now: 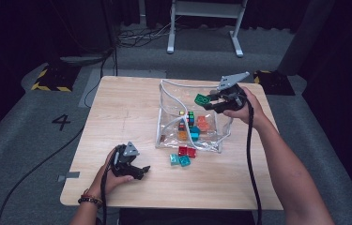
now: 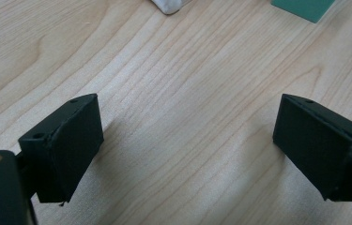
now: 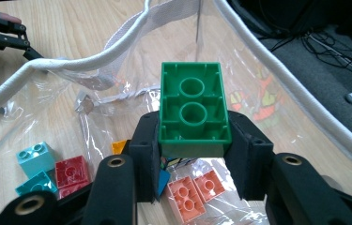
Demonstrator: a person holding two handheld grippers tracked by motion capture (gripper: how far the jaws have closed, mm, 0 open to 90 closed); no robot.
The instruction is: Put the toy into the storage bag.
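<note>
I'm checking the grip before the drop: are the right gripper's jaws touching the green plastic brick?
Touching. The right gripper view shows the right gripper with both black jaws pressed against opposite sides of the green plastic brick, no gap either side.

From my station the bench point(image 1: 131, 108) reads as pale wood-grain laminate, smooth and matt. The bag point(image 1: 171, 101) is clear, glossy plastic film that wrinkles and catches glare, edged with a white corded trim, possibly woven. The green brick point(image 3: 193, 108) in my right gripper point(image 3: 193, 161) is hard moulded plastic with a soft sheen, as are the red bricks point(image 1: 187, 151) and teal bricks point(image 1: 179, 160). My left gripper point(image 2: 187, 145) has matt black pads, slightly rough-edged. Grey floor point(image 1: 33, 136) looks like carpet.
</note>
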